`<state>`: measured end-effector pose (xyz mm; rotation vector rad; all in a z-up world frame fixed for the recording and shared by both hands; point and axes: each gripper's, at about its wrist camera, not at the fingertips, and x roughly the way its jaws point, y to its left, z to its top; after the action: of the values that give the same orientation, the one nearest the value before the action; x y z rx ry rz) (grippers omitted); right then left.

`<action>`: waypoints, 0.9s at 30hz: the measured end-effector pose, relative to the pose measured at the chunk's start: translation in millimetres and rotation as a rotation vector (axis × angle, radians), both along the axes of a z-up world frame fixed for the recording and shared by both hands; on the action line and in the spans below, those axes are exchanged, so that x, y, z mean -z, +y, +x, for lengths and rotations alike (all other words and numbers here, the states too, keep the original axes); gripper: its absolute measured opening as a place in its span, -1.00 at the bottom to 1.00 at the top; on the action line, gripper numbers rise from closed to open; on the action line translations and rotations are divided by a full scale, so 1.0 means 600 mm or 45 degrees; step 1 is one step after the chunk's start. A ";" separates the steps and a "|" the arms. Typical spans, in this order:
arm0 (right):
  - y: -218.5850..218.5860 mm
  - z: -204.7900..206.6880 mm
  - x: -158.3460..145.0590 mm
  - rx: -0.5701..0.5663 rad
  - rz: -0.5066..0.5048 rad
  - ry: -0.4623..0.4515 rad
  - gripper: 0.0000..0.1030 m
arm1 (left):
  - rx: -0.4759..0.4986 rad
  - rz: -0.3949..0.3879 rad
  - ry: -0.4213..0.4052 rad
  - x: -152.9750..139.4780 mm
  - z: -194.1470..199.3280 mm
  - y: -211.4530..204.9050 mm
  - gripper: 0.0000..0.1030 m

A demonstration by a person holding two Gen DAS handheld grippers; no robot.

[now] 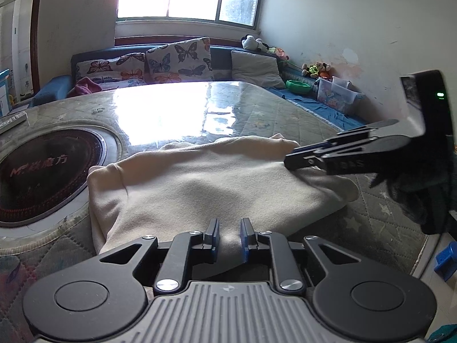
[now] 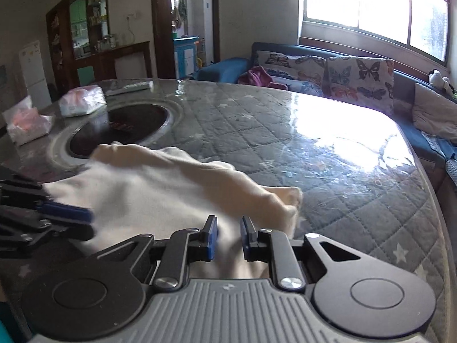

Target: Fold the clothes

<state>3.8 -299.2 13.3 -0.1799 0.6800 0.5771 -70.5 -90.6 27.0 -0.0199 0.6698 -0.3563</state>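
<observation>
A cream garment (image 1: 200, 188) lies folded in a thick stack on the quilted table top (image 1: 285, 120). My left gripper (image 1: 230, 238) is at its near edge, jaws narrowly apart with cream cloth between the blue pads. My right gripper (image 1: 297, 160) reaches in from the right and rests on the garment's right corner. In the right wrist view the garment (image 2: 160, 191) fills the near middle. My right gripper (image 2: 229, 238) has a small gap with cloth between its pads. The left gripper (image 2: 71, 220) shows blurred at the left edge.
A round black induction hob (image 1: 42, 171) is set into the table left of the garment. Two plastic bags (image 2: 82, 100) and a remote (image 2: 128, 87) lie beyond it. A sofa with butterfly cushions (image 1: 160, 63) and a storage box (image 1: 337, 94) line the wall behind.
</observation>
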 end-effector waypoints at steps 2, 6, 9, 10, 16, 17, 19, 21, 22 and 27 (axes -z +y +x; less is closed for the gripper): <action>-0.006 0.025 0.006 0.045 0.014 0.005 -0.69 | 0.001 0.002 0.000 0.000 0.001 0.000 -0.65; -0.014 0.051 0.011 0.104 -0.003 0.007 -0.69 | -0.011 0.000 -0.008 -0.003 -0.001 0.004 -0.61; -0.015 0.045 0.005 0.091 -0.003 -0.012 -0.69 | -0.038 -0.002 -0.026 -0.011 -0.005 0.012 -0.58; -0.012 0.035 -0.003 0.067 -0.002 -0.034 -0.68 | -0.055 -0.003 -0.032 -0.015 -0.007 0.017 -0.58; 0.017 -0.010 -0.029 -0.069 0.009 -0.073 -0.51 | -0.217 -0.016 -0.027 -0.022 -0.014 0.059 -0.54; 0.025 -0.017 -0.031 -0.099 0.009 -0.077 -0.48 | -0.240 -0.014 -0.021 -0.021 -0.015 0.065 -0.52; 0.041 -0.030 -0.034 -0.158 0.008 -0.083 -0.42 | -0.281 -0.023 0.000 -0.018 -0.016 0.077 -0.50; 0.058 -0.042 -0.035 -0.214 0.003 -0.086 -0.34 | -0.307 -0.035 0.010 -0.016 -0.018 0.085 -0.50; 0.071 -0.050 -0.036 -0.250 -0.007 -0.093 -0.31 | -0.315 -0.039 0.010 -0.015 -0.020 0.088 -0.50; 0.116 -0.074 -0.032 -0.367 -0.045 -0.095 -0.31 | -0.357 -0.034 0.019 -0.006 -0.026 0.097 -0.48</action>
<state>-40.9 -229.5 32.7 -0.3345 0.5956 0.8309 -86.3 -32.5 30.3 -0.1406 0.6667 -0.0948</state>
